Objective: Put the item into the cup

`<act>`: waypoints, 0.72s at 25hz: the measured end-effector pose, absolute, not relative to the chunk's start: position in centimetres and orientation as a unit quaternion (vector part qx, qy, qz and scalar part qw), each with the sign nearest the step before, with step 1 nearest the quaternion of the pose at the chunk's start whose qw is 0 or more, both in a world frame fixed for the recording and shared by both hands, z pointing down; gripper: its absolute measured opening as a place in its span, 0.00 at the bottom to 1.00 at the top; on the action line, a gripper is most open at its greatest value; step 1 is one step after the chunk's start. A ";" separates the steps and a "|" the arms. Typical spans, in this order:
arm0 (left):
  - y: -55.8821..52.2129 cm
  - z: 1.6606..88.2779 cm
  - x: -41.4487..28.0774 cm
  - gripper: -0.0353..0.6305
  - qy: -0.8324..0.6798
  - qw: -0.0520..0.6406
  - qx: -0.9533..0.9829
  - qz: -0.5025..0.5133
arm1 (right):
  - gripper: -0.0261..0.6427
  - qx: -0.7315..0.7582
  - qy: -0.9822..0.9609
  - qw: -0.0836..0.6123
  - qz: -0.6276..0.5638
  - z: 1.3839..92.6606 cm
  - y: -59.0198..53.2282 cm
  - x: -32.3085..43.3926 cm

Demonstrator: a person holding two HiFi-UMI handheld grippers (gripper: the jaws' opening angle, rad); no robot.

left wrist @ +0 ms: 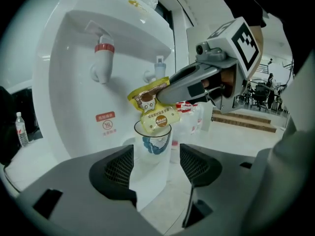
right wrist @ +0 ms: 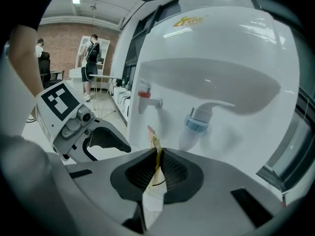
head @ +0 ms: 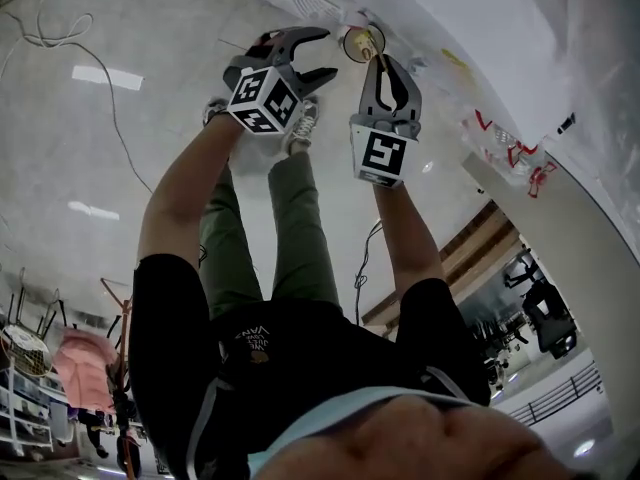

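A clear plastic cup (left wrist: pixel 151 144) with a blue print stands under the taps of a white water dispenser (left wrist: pixel 69 48). My left gripper (left wrist: pixel 156 163) is open, one pad on each side of the cup's lower part, neither pressing on it. My right gripper (right wrist: pixel 156 173) is shut on a yellow sachet (left wrist: pixel 153 111), seen edge-on as the sachet (right wrist: pixel 156 149) in its own view. The sachet's lower end hangs in the cup's mouth. In the head view the cup (head: pixel 362 43) shows just past the left gripper (head: pixel 328 54) and the right gripper (head: pixel 378 63).
The dispenser has a red tap (left wrist: pixel 103 58) and a blue tap (left wrist: pixel 158 70) above the cup. Wrapped bottles (left wrist: pixel 196 116) stand behind it, and a water bottle (left wrist: pixel 19 129) at the left. Two people (right wrist: pixel 91 58) stand far back. Cables (head: pixel 60 38) lie on the floor.
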State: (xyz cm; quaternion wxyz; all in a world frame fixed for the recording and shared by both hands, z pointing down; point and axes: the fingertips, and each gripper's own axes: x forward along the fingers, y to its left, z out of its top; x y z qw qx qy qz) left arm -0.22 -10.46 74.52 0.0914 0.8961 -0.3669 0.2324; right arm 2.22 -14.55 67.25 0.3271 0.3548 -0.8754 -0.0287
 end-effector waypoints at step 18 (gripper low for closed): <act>-11.2 76.0 0.1 0.53 -0.326 0.102 0.922 0.181 | 0.12 0.341 -0.868 0.360 -0.011 71.9 -16.3 1.2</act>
